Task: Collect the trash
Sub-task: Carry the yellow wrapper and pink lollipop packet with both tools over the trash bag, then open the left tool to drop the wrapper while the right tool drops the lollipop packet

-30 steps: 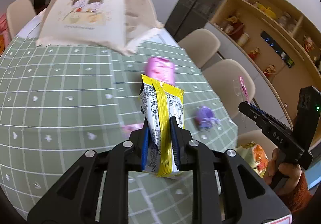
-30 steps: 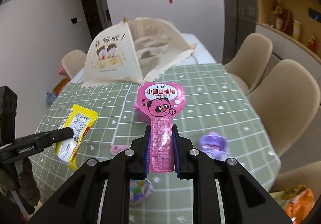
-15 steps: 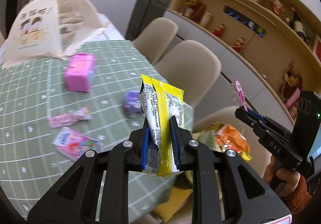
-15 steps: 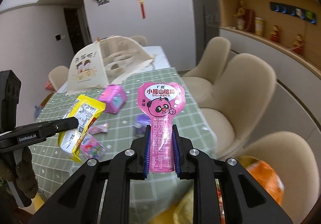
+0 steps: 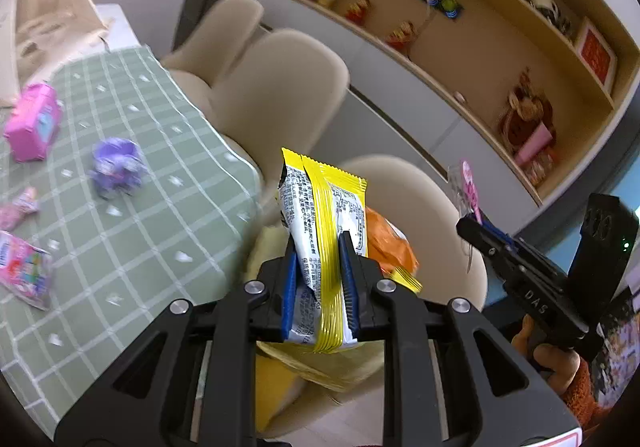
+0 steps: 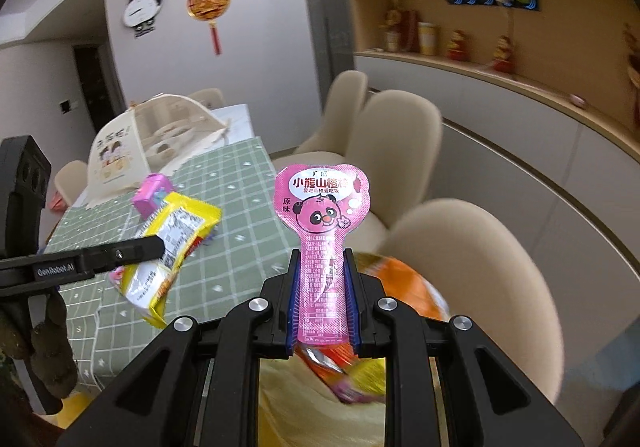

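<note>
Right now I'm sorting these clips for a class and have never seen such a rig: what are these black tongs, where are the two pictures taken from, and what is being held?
There is no robot here. A person holds a two-finger gripper in each hand, and each carries a wide-angle camera that looks forward along its fingers. So each picture shows one tool from behind, with the other off to the side.

The left gripper is shut on a yellow snack wrapper. The right gripper is shut on a pink lollipop wrapper with a panda face.

Both are held beyond the edge of the table, which has a green checked cloth, above a blurred heap of orange and yellow packaging. On the cloth lie a pink box, a purple toy and small pink packets. Beige chairs stand alongside.
</note>
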A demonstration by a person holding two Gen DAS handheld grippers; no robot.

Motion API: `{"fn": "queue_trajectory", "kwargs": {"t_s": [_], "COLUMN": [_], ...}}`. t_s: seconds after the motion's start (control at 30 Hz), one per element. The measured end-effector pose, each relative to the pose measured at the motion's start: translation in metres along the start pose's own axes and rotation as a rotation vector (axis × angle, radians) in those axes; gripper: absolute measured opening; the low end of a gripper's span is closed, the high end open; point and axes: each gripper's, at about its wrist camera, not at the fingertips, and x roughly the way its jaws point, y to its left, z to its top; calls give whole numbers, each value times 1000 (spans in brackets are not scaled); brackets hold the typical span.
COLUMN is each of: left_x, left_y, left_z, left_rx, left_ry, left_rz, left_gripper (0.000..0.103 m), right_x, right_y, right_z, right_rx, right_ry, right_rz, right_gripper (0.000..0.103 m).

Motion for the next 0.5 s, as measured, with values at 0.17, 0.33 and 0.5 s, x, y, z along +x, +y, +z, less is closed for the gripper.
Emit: {"fn": "queue_trajectory", "kwargs": {"t_s": [0.17, 0.33, 0.5], "left_x": [46, 89, 125], "left_y": [-19, -29, -36], "left_z": [-4, -1, -2], "left_rx": [4, -6, 21], "left_ry": [68, 131, 173], "left_rz": [-38, -54, -29], "left_gripper": [18, 20, 29], "right_x": [-10, -11, -10], "right_y": [-25, -39, -53], "right_z": [-10, -18, -24], "right_rx": [49, 81, 114], "right_ry": [-4, -3, -1], "right_rz": [-25, -42, -62], "right_gripper": [19, 19, 19]}}
